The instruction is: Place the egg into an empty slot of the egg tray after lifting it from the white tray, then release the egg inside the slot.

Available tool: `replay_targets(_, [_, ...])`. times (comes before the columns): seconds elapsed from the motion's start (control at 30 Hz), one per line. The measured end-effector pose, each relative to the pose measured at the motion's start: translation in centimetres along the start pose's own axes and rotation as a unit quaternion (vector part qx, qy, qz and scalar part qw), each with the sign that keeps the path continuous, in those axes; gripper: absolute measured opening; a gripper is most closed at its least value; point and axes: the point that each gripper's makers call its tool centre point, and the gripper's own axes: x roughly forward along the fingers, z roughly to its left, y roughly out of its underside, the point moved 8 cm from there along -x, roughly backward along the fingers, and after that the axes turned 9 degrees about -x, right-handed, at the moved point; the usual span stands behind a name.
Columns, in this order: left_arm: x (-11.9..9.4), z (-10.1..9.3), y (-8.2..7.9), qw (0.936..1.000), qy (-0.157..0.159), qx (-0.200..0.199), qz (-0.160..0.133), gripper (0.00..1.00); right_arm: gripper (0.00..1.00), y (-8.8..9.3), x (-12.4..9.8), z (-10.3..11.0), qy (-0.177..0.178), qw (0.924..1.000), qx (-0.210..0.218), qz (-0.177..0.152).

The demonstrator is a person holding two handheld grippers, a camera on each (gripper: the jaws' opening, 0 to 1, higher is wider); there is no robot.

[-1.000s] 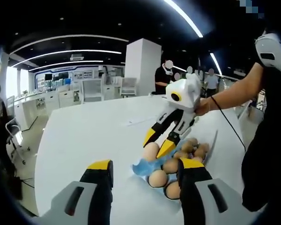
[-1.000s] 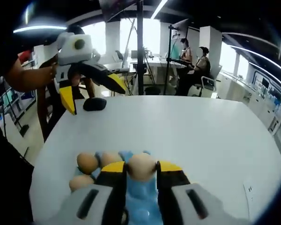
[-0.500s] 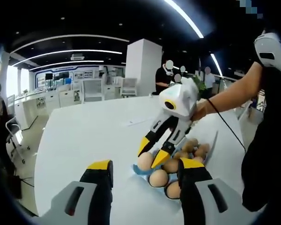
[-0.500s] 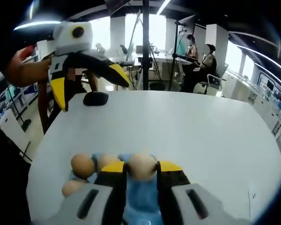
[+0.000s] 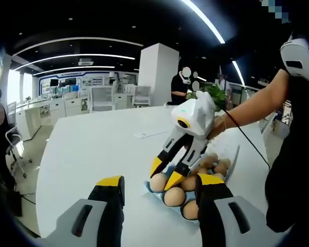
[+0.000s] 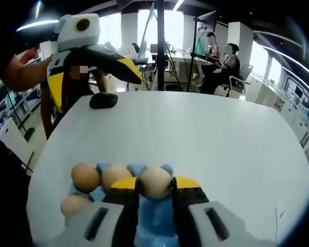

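My right gripper point(image 6: 154, 183) is shut on a tan egg point(image 6: 154, 179), low over the blue egg tray point(image 6: 157, 226). In the left gripper view the same right gripper point(image 5: 162, 175) reaches down from the right. Its yellow tips hold the egg point(image 5: 157, 183) at the near-left corner of the blue tray point(image 5: 150, 186). Other eggs point(image 6: 85, 175) sit in slots to the left, and several more eggs point(image 5: 212, 161) lie behind by a thin white tray rim point(image 5: 236, 153). My left gripper point(image 5: 160, 181) stands open in front of the tray, and it hovers open and apart at upper left point(image 6: 92, 82).
Everything rests on a large white table point(image 6: 221, 139). A black rounded object point(image 6: 104, 100) lies near its far left edge. A slip of paper point(image 5: 149, 134) lies mid-table. A person's arm point(image 5: 252, 105) holds the right gripper. People and desks stand beyond the table.
The right gripper has come down and nearer with the egg, from above the blue tray to its near-left corner. The left gripper has stayed open and still.
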Motion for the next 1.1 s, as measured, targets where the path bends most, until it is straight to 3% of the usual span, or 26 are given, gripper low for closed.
replay_targets(0.4, [0.1, -0.1, 0.0, 1.0, 0.001, -0.001, 0.0, 0.56, 0.27, 0.2, 0.1, -0.3, -0.001, 0.9999, 0.013, -0.003])
replay_targets(0.53, [-0.1, -0.2, -0.3, 1.0, 0.002, 0.0, -0.005, 0.56, 0.38, 0.5, -0.5, -1.0, 0.01, 0.9996, 0.021, -0.015])
replay_targets(0.6, [-0.1, -0.1, -0.4, 1.0, -0.002, 0.005, -0.003, 0.56, 0.43, 0.2, -0.9, -1.1, 0.014, 0.9975, 0.056, -0.041])
replay_targets(0.7, [-0.2, -0.1, -0.5, 1.0, -0.003, 0.004, -0.006, 0.56, 0.43, -0.3, -1.9, -1.3, 0.022, 0.992, 0.094, -0.081])
replay_targets(1.1, [-0.3, -0.1, -0.5, 1.0, -0.005, 0.004, -0.007, 0.56, 0.39, -0.2, -2.6, -1.1, 0.029, 0.9905, 0.099, -0.091])
